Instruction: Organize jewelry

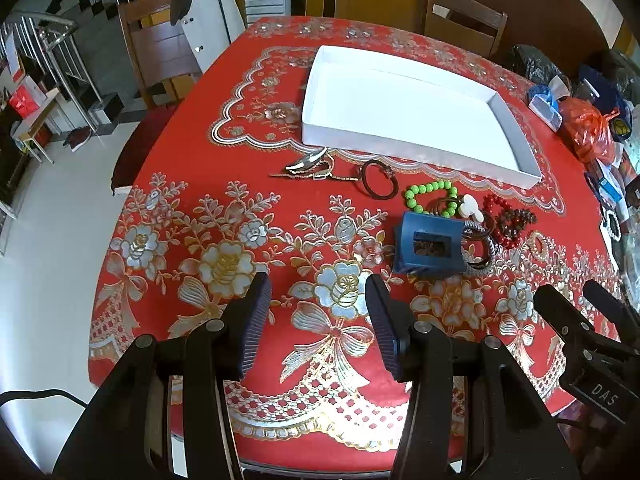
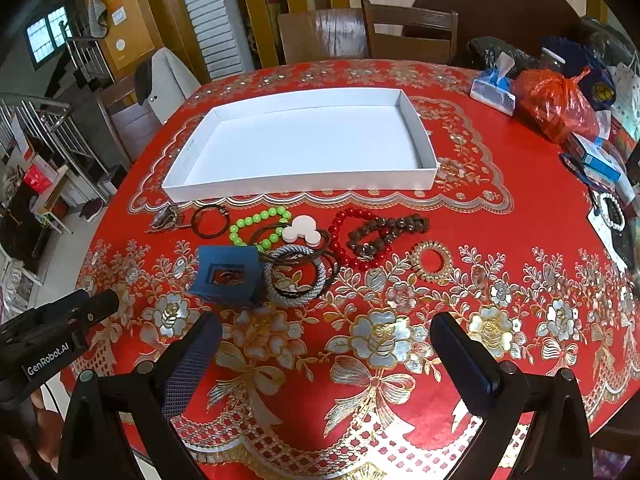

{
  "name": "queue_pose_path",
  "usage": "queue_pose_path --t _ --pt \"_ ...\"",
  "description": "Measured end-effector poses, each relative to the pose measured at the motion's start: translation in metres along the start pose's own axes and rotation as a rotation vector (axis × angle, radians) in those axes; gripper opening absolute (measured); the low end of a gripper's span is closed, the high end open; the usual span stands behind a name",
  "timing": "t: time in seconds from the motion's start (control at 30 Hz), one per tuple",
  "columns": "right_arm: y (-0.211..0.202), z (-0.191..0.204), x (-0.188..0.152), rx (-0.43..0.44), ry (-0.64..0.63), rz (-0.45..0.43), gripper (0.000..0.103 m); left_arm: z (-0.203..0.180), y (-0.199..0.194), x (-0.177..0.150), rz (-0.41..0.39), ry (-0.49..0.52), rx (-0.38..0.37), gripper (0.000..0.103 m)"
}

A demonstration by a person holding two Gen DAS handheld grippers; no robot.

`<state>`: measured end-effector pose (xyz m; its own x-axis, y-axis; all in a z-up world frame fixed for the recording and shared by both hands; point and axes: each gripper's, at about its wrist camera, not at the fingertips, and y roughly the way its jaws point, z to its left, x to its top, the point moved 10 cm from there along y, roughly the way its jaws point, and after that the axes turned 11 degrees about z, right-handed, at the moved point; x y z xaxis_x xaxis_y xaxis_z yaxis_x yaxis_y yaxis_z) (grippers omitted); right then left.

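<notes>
A shallow white tray (image 1: 316, 128) (image 2: 224, 190) lies empty on the red flowered tablecloth. In front of it is a scatter of jewelry: a green bead bracelet (image 1: 430, 190) (image 2: 256, 220), a red bead bracelet (image 2: 348, 236), a brown bead bracelet (image 2: 392, 226), a gold ring-shaped piece (image 2: 432, 260), a dark thin bangle (image 1: 378, 180) (image 2: 210, 220), grey cord bangles (image 2: 296, 280) and a blue square clip (image 1: 428, 246) (image 2: 226, 276). My left gripper (image 1: 318, 320) hovers open, short of the pile. My right gripper (image 2: 326, 348) also stands open, nothing between its fingers.
Bags, a tissue pack (image 2: 494, 90) and an orange plastic bag (image 2: 554, 104) crowd the table's right side, with a white bead bracelet (image 2: 610, 210) on paper. Wooden chairs (image 2: 408, 34) stand behind the table. A staircase (image 1: 52, 60) is off to the left.
</notes>
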<state>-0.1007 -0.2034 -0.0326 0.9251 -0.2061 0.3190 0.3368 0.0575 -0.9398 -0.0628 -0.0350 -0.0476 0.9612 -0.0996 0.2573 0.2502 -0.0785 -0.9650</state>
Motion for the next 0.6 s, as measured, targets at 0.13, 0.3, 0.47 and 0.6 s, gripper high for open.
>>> queue_pose_path --t 0.13,0.3,0.47,0.6 --pt "0.008 -0.006 -0.001 0.002 0.011 0.021 0.103 -0.004 0.007 -0.001 0.028 0.006 -0.018 0.048" --pt "0.015 -0.014 -0.002 0.0 0.018 0.043 0.103 -0.012 0.013 0.0 0.056 0.013 -0.053 0.049" --pt "0.018 -0.023 0.0 0.004 0.033 0.053 0.103 -0.022 0.016 0.004 0.081 0.005 -0.129 0.055" --pt "0.02 -0.029 0.001 0.015 0.044 0.064 0.103 -0.034 0.018 0.011 0.097 0.0 -0.191 0.055"
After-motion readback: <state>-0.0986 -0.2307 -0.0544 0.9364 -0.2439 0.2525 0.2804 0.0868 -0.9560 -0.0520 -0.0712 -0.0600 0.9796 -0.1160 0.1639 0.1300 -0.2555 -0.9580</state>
